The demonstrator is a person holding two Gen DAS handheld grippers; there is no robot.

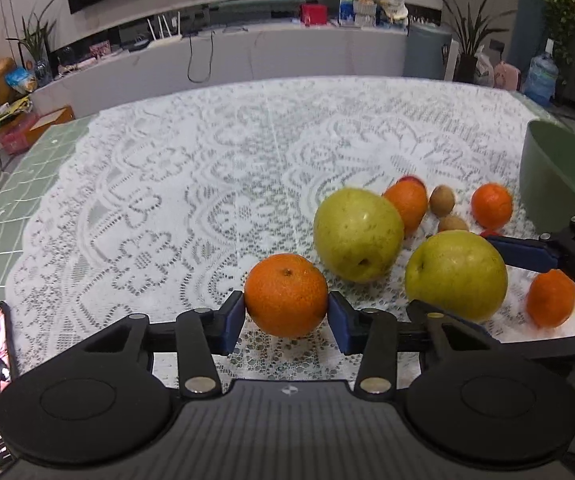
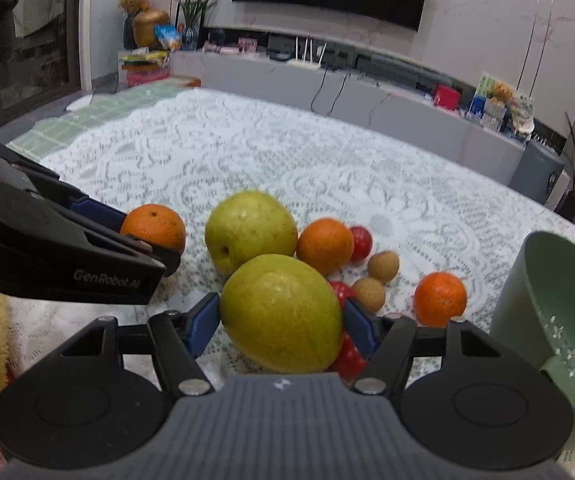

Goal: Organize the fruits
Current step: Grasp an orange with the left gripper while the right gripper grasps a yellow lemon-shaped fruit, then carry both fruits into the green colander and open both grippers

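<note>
Two fisheye wrist views, each angled down along its own fingers, close over the lace tablecloth (image 1: 207, 168). Left view nearest a tangerine (image 1: 286, 295), right view nearest a pear (image 2: 281, 314). Shared: fruit cluster, green colander (image 2: 547, 304), television wall beyond.

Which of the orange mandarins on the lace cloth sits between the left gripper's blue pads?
The leftmost round orange mandarin, apart from the fruit cluster; the left gripper has its pads against both sides. The other mandarins lie free.
</note>
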